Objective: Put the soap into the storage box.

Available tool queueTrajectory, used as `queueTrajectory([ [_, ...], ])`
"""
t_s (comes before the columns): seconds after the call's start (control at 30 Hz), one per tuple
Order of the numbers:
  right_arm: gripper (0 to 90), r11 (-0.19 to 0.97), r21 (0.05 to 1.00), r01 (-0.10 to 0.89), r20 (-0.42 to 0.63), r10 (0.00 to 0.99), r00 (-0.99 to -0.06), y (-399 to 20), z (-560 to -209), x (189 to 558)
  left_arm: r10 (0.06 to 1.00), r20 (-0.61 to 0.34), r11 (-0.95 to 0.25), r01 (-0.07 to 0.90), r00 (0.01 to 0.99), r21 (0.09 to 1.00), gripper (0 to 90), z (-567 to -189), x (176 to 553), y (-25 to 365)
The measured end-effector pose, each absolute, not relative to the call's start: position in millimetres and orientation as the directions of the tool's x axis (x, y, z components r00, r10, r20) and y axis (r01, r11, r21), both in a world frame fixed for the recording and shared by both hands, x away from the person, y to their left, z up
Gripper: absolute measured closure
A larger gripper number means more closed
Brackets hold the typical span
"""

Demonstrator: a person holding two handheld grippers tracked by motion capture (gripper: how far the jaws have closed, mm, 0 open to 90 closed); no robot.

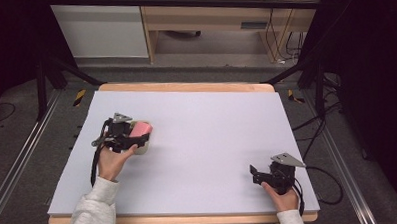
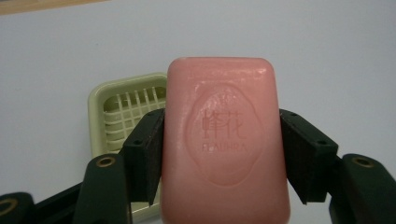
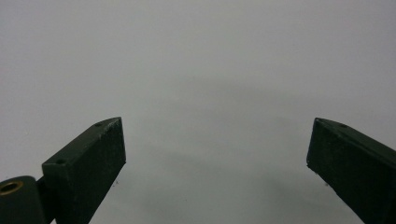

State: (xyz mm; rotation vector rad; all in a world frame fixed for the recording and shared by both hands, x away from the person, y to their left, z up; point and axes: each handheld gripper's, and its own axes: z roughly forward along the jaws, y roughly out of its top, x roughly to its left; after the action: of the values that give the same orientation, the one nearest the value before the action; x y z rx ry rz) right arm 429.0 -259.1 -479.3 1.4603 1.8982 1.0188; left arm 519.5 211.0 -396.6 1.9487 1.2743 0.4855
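A pink bar of soap (image 2: 224, 140) with an embossed oval stamp sits between both pads of my left gripper (image 2: 222, 149), which is shut on it. In the high view the soap (image 1: 141, 129) is at the table's left middle, held by the left gripper (image 1: 137, 136) over a pale green soap dish (image 1: 143, 148). That dish (image 2: 116, 112), with a slatted grid inside, lies just behind and left of the soap in the left gripper view. My right gripper (image 1: 256, 172) rests near the front right of the table; its jaws (image 3: 217, 163) stand wide apart over bare board.
The table carries a pale lavender board (image 1: 197, 122) with a wooden edge (image 1: 185, 86) at the far side. Black stand legs (image 1: 50, 77) flank the table on the floor, cables (image 1: 317, 133) trail at the right, and a wooden cabinet (image 1: 208, 16) stands beyond.
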Motion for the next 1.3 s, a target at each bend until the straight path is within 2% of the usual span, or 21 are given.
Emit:
queueTrajectory([
  [1.3,4.8,0.141,0.816,0.561,0.023,0.961,-0.275,-258.1,-480.8,431.6,0.931,-0.06,-0.21,0.664,0.359,0.718,37.4,-421.6,560.2,225.8],
])
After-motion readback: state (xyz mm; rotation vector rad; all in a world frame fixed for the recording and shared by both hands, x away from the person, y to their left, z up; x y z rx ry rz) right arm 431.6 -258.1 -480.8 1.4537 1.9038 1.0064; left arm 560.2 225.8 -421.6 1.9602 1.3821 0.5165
